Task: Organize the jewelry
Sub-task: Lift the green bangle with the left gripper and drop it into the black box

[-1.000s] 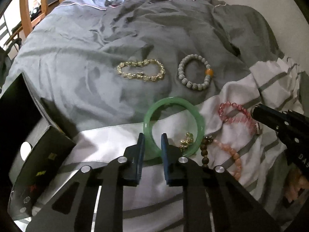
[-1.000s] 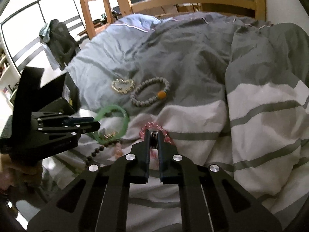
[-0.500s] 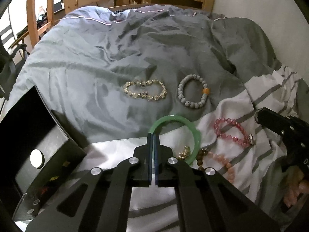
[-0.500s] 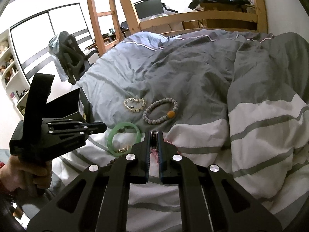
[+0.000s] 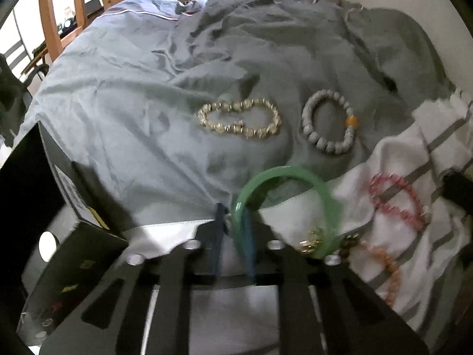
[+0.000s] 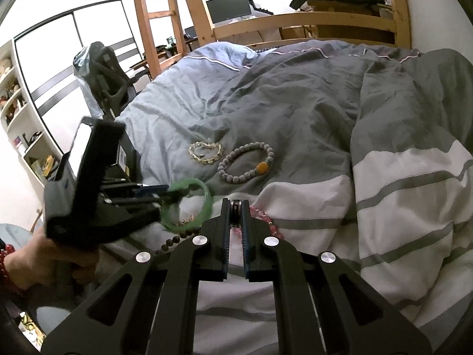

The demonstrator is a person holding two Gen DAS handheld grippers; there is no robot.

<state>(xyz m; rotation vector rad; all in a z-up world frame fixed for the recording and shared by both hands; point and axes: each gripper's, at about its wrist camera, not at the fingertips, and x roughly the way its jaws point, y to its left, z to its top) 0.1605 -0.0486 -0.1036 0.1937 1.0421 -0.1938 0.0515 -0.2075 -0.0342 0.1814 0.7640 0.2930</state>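
Note:
A green bangle [image 5: 295, 174] is tipped up off the bedding, its left rim pinched by my left gripper [image 5: 233, 216], which is shut on it. The right wrist view shows the same bangle [image 6: 207, 195] at the left gripper's [image 6: 165, 192] tips. My right gripper [image 6: 235, 204] is shut on a small dark and silver piece [image 6: 235, 207]. A pink bead bracelet [image 6: 261, 216] lies just under and beside its tips. I cannot tell whether the piece belongs to that bracelet. In the left wrist view the pink bracelet [image 5: 397, 198] lies on the white stripe, with the right gripper [image 5: 456, 182] at its right.
On the grey duvet lie a gold crystal bracelet [image 5: 239, 117] and a grey bead bracelet [image 5: 328, 124] with one orange bead. A gold charm [image 5: 310, 241], dark beads [image 5: 348, 242] and a peach bead strand [image 5: 384, 263] lie by the bangle. An open black box [image 5: 26, 207] stands at the left.
My left gripper went from open around the bangle's rim to shut on it, and the bangle has tilted up off the bedding. The right gripper stays shut, its view tipped up slightly.

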